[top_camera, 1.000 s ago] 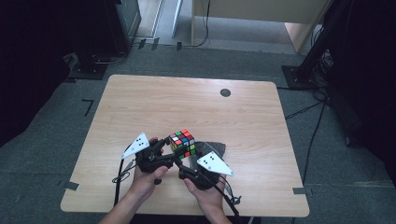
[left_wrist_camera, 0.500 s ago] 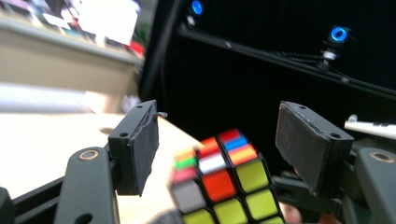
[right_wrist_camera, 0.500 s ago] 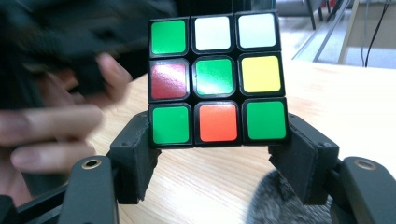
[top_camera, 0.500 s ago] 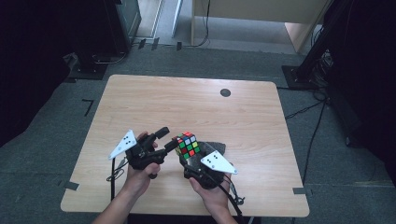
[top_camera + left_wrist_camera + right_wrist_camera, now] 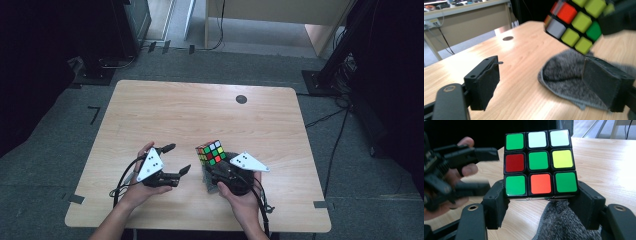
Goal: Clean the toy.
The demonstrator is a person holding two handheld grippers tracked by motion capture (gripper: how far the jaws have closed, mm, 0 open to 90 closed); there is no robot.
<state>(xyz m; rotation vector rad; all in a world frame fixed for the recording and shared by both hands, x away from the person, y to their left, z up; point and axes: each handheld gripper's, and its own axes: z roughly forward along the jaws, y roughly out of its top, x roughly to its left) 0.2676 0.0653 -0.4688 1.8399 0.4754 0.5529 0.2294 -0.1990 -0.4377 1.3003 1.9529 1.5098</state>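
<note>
Cube (image 5: 540, 162), mid-frame, sat clamped by its bottom row in our right gripper (image 5: 540, 195); our left gripper (image 5: 175, 159), jaws just opened wide and empty, should have squarely approached the upper rows.

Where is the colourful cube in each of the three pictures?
High view: cube right of centre, near the table's front edge.
Left gripper view: cube at the top right, above the table.
Right gripper view: cube centre, clamped at its base.
Shared landmark: the grey cloth beneath it.
</note>
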